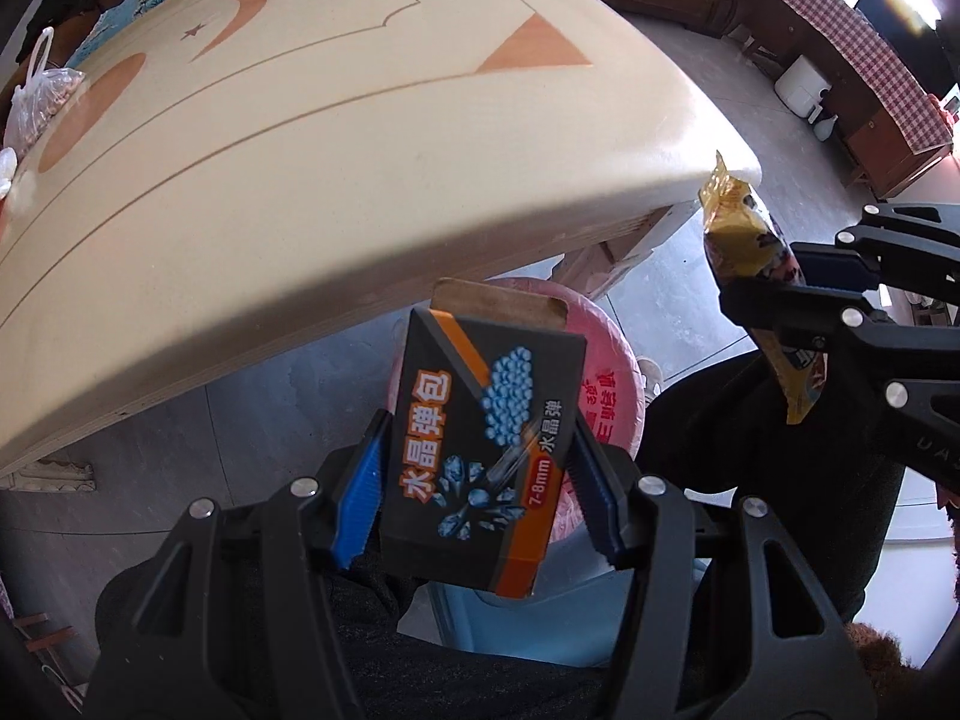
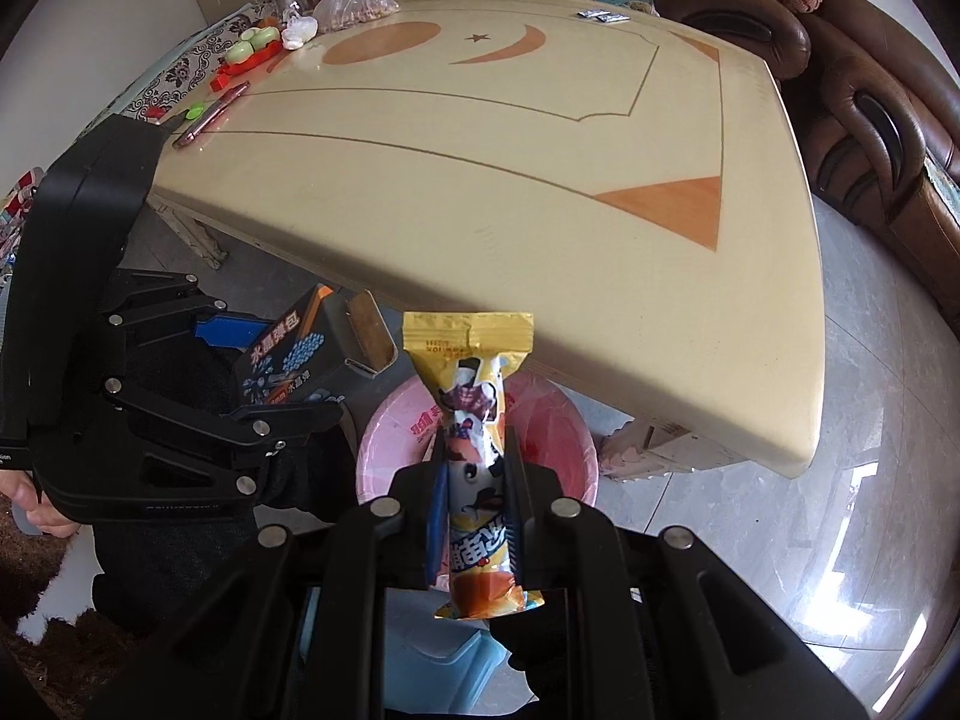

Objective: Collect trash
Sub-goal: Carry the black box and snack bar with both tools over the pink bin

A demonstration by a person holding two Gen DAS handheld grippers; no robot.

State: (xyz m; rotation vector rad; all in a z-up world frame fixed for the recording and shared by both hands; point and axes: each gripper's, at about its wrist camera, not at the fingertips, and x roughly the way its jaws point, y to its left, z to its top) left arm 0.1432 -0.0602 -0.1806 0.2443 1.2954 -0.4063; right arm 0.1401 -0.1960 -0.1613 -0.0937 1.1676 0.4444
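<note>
Halfway there, roughly. Left tool [image 1: 480, 480] clamped on a dark cardboard box [image 1: 480, 456] with orange stripes, flap open at the far end; right tool [image 2: 477, 516] squeezed tight on a yellow snack wrapper [image 2: 474, 450]. Both pieces off the table [image 2: 540, 192] and hanging just past the fingertips over a pink bin [image 2: 558, 420] on the floor, right below and ahead of each tool. Left to do, by the look of it: drop both in. Still sitting on the far side of the table: small silver packets [image 2: 602, 15], a plastic bag [image 2: 357, 3], a pen [image 2: 210, 115] and some toys — trash or not, hard to say.
</note>
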